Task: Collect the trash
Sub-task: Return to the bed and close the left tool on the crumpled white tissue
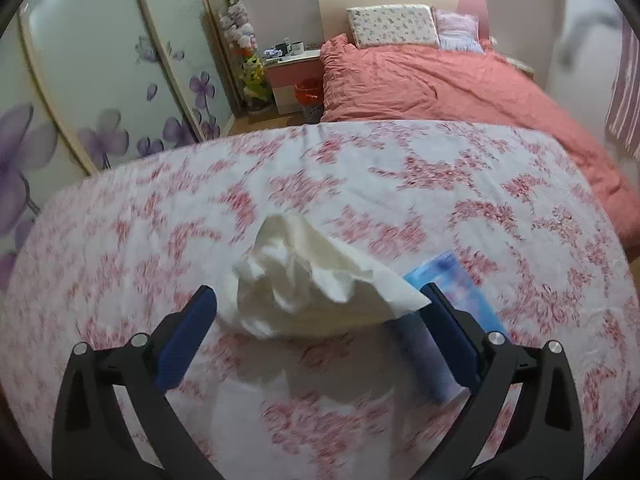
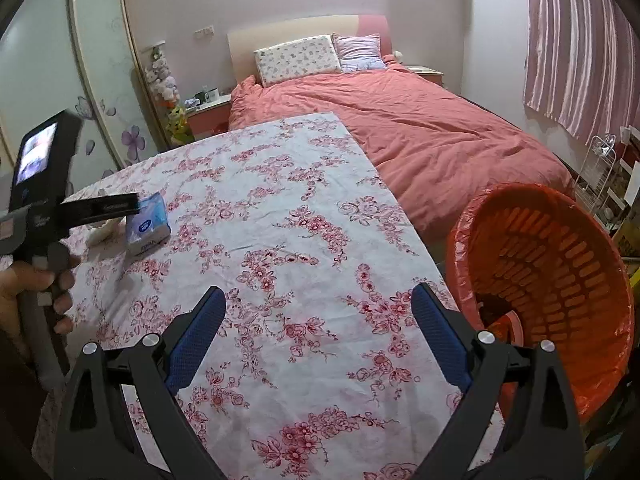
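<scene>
Two grippers hover over a table spread with a white cloth (image 1: 360, 184) printed in red flowers.

From the left wrist, the left gripper (image 1: 320, 300) stands with its blue pads wide apart and nothing pressed between them. A crumpled white tissue (image 1: 304, 280) lies on the cloth just ahead of the fingers, between their tips, and touches neither pad as far as I can see. A blue tissue pack (image 1: 452, 280) lies just beside it, partly behind the right-hand finger. Beyond the table sits a bed with a coral duvet (image 1: 440, 80) and two pillows, with a small orange bin (image 1: 309, 92) on the floor by the nightstand.

From the right wrist, the right gripper (image 2: 318, 308) is spread wide over bare flowered cloth, holding nothing. An orange slatted wastebasket (image 2: 560, 264) lined with a red bag is tilted toward the camera at the table's right edge, just beside the right-hand finger. Far to the left, a person's hand (image 2: 36, 292) grips the handle of the other gripper, whose black fingers reach over the tissue pack (image 2: 148, 224). A bit of the white tissue (image 2: 102, 232) shows beneath them.
</scene>
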A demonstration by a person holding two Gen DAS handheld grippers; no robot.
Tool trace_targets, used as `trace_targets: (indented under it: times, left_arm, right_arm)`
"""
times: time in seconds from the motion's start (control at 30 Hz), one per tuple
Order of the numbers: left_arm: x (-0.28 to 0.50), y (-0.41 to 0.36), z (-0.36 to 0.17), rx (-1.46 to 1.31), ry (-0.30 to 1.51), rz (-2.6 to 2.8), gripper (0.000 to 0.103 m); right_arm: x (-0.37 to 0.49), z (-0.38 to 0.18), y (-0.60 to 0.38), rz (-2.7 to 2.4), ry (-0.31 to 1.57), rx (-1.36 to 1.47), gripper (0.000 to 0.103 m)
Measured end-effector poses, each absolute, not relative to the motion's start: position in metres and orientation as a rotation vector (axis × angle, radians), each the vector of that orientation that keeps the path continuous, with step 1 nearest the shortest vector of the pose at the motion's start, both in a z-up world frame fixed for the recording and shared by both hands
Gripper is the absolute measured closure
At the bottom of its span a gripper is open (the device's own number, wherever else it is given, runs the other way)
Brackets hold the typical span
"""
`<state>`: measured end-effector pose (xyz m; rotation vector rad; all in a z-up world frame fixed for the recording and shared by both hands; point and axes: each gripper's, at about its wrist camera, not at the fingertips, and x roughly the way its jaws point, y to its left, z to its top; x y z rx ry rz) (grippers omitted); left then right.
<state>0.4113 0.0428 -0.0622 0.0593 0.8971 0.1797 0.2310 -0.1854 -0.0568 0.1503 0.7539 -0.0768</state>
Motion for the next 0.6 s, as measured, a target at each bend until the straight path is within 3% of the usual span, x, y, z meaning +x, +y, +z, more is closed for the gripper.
trace_targets:
  times: [0.33,0.6]
  left_arm:
    - [0.355,0.116,-0.059,-0.013,0.896,0.119,0.004]
    - [0.355,0.119,-0.044,-0.095,0.836,0.068,0.004]
  right_arm:
    - [0.236,-0.057,-0.163,-0.04,0.757,0.168,0.01]
    - [0.241,-0.058,-0.142,-0.01,0.766,0.146,0.01]
